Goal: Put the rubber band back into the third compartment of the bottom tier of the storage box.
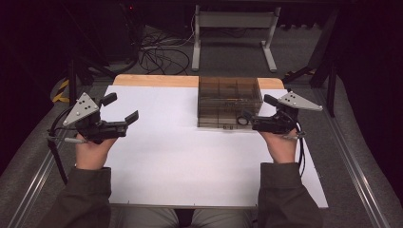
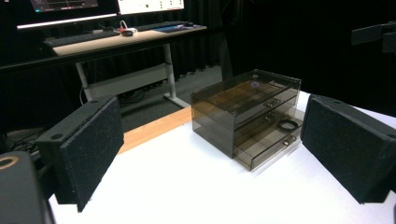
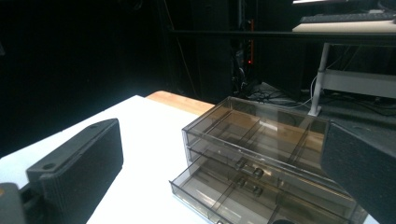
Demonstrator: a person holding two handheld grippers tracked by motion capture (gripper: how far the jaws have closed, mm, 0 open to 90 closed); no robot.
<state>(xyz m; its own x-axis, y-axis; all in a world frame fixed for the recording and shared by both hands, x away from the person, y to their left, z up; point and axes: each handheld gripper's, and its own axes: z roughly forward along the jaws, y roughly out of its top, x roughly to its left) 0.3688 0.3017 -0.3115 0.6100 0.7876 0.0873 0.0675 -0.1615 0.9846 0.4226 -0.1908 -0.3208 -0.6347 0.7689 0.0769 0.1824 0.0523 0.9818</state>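
A smoked clear drawer box (image 1: 229, 97) stands at the far middle of the white table (image 1: 190, 156). Its bottom drawer (image 2: 271, 144) is pulled out a little, and a black ring (image 2: 287, 124) lies in it at the right end. My right gripper (image 1: 260, 113) hovers open just right of that drawer's front, close to the black ring (image 1: 244, 118), holding nothing. My left gripper (image 1: 121, 108) is open over the table's left side, well apart from the box. The drawer box (image 3: 261, 154) sits between the wide jaws in the right gripper view.
A wooden strip (image 1: 152, 80) edges the table's far side. Behind it stand a desk frame (image 1: 235, 28) and loose cables (image 1: 159, 54) on the floor. A desk with monitors and a keyboard (image 2: 79, 37) shows in the left gripper view.
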